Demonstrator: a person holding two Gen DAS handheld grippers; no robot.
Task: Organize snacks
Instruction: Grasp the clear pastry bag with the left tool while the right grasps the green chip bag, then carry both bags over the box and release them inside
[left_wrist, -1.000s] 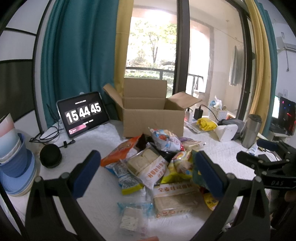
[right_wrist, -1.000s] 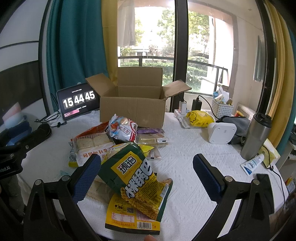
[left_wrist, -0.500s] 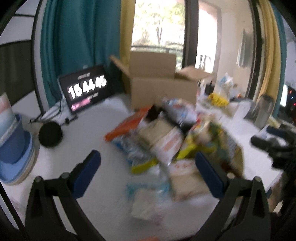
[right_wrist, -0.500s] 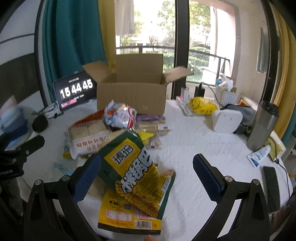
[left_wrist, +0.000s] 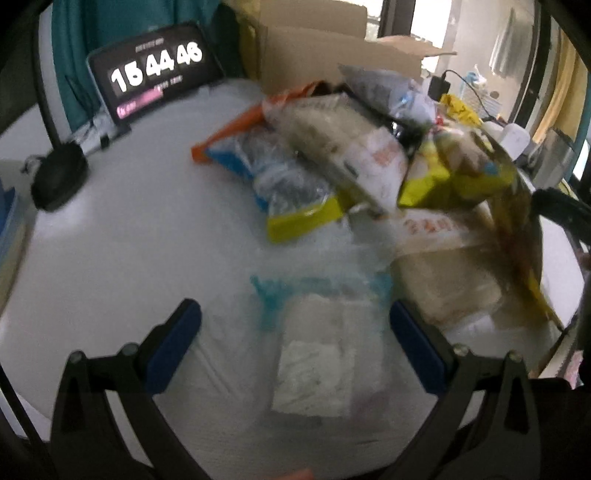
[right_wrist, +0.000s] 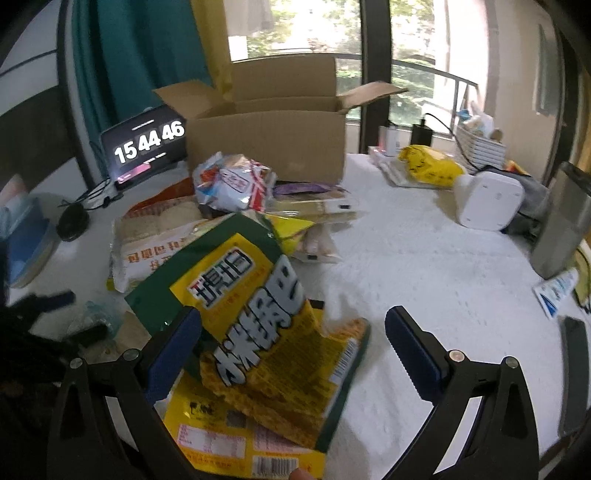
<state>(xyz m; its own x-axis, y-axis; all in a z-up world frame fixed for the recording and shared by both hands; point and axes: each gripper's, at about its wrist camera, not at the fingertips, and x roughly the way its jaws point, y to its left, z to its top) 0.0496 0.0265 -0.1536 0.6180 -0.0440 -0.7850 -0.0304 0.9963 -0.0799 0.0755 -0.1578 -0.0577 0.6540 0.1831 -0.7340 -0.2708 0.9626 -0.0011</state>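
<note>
A pile of snack packs lies on the white table in front of an open cardboard box (right_wrist: 269, 144). My left gripper (left_wrist: 295, 347) is open, low over a clear pack with a blue edge and a white label (left_wrist: 314, 354) that lies between its fingers. My right gripper (right_wrist: 293, 350) is open just above a green and yellow crisp bag (right_wrist: 258, 317), which lies on a flat yellow pack (right_wrist: 236, 443). Behind are a bread pack (right_wrist: 155, 243), a red and white bag (right_wrist: 232, 184), and in the left wrist view an orange and blue pack (left_wrist: 255, 147).
A tablet clock (right_wrist: 147, 147) stands left of the box, with a black round speaker (left_wrist: 59, 181) and cables near it. A yellow bag (right_wrist: 432, 166), a white device (right_wrist: 487, 199), a steel flask (right_wrist: 565, 229) and a tube (right_wrist: 557, 291) are at the right.
My left gripper has dropped forward and down towards the clear blue-edged pack. My right gripper has moved closer over the green and yellow bag. Both stay open.
</note>
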